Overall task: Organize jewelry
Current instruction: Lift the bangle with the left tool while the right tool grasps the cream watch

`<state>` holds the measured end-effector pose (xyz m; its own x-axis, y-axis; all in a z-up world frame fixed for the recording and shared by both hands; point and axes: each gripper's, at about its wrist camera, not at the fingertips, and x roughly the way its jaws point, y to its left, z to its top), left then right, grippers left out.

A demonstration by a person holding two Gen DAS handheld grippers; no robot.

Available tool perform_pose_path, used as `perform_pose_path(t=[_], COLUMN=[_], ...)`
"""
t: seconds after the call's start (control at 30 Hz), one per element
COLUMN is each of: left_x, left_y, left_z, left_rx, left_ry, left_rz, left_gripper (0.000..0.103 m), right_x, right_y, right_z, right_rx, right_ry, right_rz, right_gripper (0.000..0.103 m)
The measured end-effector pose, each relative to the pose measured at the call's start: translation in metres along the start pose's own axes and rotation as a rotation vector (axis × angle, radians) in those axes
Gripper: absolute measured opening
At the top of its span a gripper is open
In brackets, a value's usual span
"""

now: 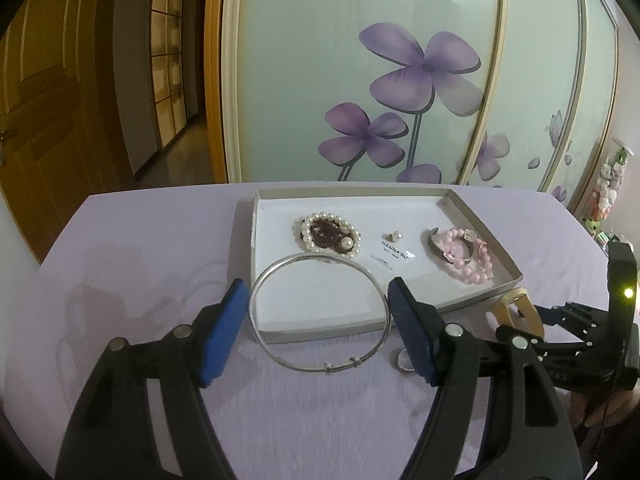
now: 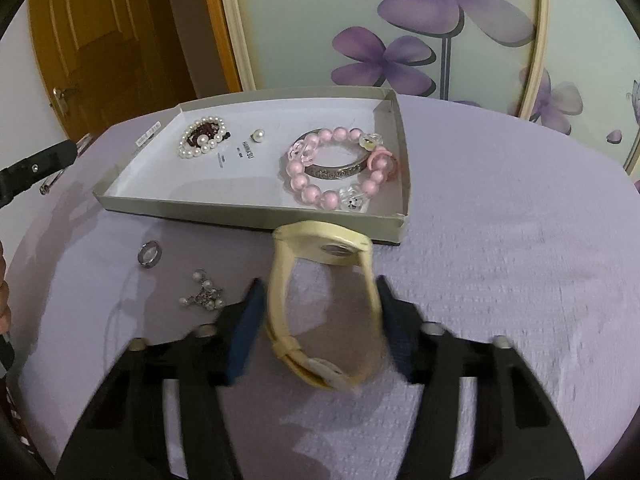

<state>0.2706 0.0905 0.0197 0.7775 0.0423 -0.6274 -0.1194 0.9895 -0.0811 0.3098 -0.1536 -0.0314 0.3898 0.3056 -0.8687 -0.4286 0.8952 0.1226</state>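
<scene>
Jewelry, nearest first: cream watch [image 2: 320, 308] stands between the right gripper [image 2: 320, 324] pads, contact unclear through blur. Silver bangle [image 1: 320, 312] is clamped across the left gripper [image 1: 318, 332] pads, raised over the tray [image 1: 472, 302] near edge. Farther in the tray: pearl bracelet [image 1: 331, 234], pink bead bracelet [image 2: 340, 168].

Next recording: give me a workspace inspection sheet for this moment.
Surface: lilac cloth, flat.
Job's things: open box holds pearl bracelet and pink bead bracelet; ring and pearl trinket lie loose on the cloth.
Clutter: nothing seen.
Tools: left tool grips silver bangle; right tool has its pads against cream watch, view blurred.
Cables: nothing seen.
Surroundings: flowered wardrobe doors, wooden door.
</scene>
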Motion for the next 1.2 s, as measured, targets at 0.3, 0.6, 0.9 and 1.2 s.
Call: perform_pose_path(t=[0.3,0.6,0.9,1.2], left_x=[0.002,0.006,0.016,0.053], left_y=[0.000,-0.001,-0.007,-0.010], left_z=[0.007,0.019,0.042,0.057], left_rx=[-0.003,-0.009,0.003,-0.007], left_ry=[-0.029,-0.057,-0.098,-0.088], left_rz=[-0.002,-0.006,-0.024,-0.052], left_gripper=[0.071,0.071,0.071,0.071], right_x=[-0.010,-0.038,-0.034,-0.009], right_y=[0.001,0.005,0.018,0.018], right_z=[-0.003,0.020,0.055,0.078], right_rx=[0.012,0.015,0.000,0.005], right_ry=[-0.027,-0.149,-0.206,-0.212], right_rz=[0.039,0.066,0.075,0.068], right_gripper=[0.037,0.037,0.037,0.037])
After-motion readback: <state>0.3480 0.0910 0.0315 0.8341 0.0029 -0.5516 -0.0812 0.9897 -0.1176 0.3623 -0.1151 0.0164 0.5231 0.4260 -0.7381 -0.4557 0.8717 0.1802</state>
